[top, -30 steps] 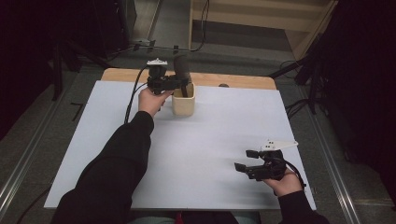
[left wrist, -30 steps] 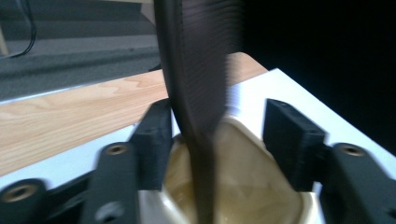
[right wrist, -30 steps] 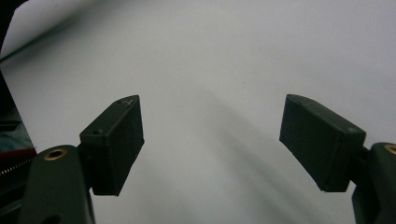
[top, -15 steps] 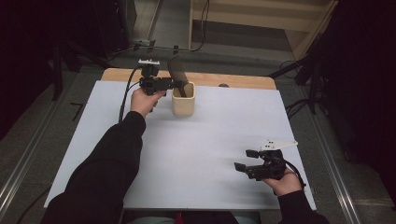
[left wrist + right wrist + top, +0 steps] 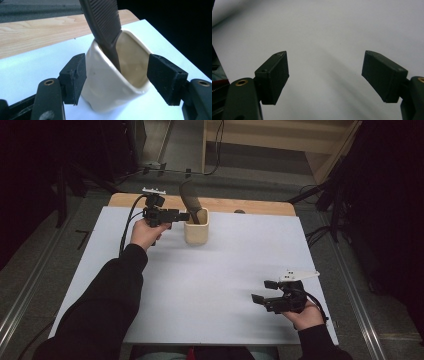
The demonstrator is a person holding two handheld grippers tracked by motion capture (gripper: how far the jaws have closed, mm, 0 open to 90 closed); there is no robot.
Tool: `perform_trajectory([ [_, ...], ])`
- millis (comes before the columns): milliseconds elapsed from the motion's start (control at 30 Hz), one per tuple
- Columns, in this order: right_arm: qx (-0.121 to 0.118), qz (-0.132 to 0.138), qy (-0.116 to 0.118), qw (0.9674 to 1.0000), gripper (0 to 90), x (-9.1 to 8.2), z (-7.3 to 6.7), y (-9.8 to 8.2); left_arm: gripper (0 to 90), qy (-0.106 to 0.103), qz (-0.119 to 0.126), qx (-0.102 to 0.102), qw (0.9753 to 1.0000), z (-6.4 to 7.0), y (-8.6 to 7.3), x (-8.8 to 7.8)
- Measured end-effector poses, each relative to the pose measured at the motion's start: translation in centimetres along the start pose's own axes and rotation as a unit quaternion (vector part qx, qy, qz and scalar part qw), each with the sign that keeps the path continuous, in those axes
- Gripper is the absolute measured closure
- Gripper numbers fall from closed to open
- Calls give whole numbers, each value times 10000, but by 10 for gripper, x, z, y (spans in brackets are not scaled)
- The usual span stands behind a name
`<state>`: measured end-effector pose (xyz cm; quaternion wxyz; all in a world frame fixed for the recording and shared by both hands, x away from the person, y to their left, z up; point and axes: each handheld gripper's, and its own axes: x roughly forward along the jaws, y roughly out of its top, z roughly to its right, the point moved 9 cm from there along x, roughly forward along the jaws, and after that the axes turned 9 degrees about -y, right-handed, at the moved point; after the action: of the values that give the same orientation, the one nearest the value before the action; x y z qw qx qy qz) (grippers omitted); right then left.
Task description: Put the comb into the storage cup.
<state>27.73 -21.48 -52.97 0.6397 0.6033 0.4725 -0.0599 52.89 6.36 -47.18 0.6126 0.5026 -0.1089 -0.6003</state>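
1. Opening wide, our left gripper [image 5: 116, 80] has let go of the cup [image 5: 117, 82] and backed off.
2. We see the cup with the comb [image 5: 105, 22] at the table's [image 5: 210, 285] far edge.
3. Our right gripper [image 5: 325, 75] waits wide and holds nothing.

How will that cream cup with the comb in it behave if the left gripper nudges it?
The cup looks glazed and ceramic, so probably slippery and breakable. The tall dark comb leans out well above its rim, so a sideways push may tip it. The left gripper stands open around it, not pressing.
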Motion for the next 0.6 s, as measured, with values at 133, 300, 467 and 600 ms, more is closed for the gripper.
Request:
perform_trajectory([
  [133, -95, -39, -96, 9999, 198, 1, 1, -1, 324, 51, -36, -1, 10000, 1, -6, -3],
  [300, -52, -28, -105, 9999, 199, 1, 3, -1, 323, -6, -129, -51, 9999, 3, -12, -5],
  [467, -61, -58, -110, 9999, 198, 3, 2, -1, 323, -117, -157, -99, 9998, 10, -18, -7],
  [600, -67, -82, -111, 9999, 196, 4, 2, -2, 323, -167, -144, -94, 9997, 15, -23, -9],
])
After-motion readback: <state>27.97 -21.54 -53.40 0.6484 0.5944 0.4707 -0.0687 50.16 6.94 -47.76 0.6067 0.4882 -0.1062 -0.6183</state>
